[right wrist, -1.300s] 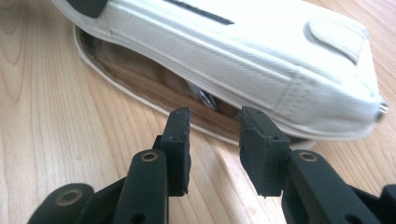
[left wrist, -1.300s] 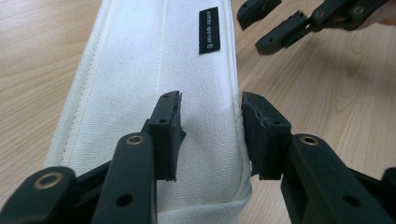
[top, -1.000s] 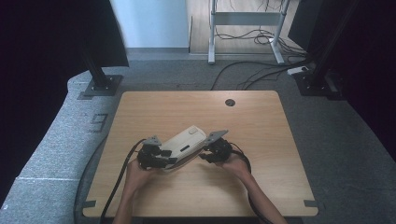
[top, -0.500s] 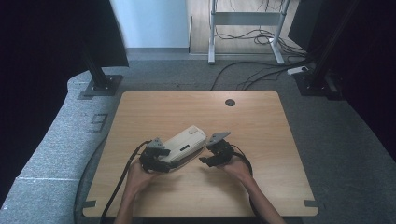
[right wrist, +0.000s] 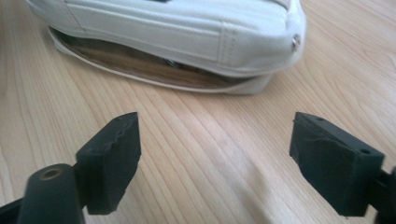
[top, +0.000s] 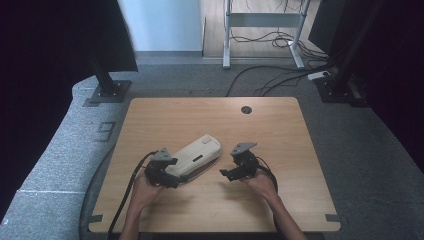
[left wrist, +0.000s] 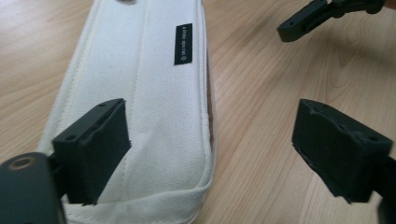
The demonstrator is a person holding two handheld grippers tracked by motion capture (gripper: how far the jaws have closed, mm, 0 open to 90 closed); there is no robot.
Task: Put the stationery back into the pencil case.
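Both pairs of jaws stand apart and have just been opening, and nothing is clamped in either. We take the white pouch (top: 196, 156) as our landmark: a long, soft fabric case lying slantwise on the wooden table (top: 280, 125), a little toward the person from the table's middle, its far end angled away and to the right. Our left gripper (top: 172, 179) sits at the pouch's near end, held in the left hand (top: 142, 187). In the left gripper view, one black pad (left wrist: 93, 149) hangs over the near corner of the pouch (left wrist: 144, 93) while the other pad stands over bare wood beside it; we cannot tell whether the first pad touches the fabric, but it does not press it. A small black label (left wrist: 183, 44) is sewn on top of the pouch, beyond the pads. Our right gripper (top: 227, 173) is just right of the pouch, apart from it, held in the right hand (top: 261, 182). In the right gripper view, its two pads (right wrist: 112, 158) hover over bare wood in front of the pouch's long side (right wrist: 187, 28), where an open seam shows a dark brown inside. A round hole (top: 246, 109) lies in the table well beyond the pouch, near the far edge.
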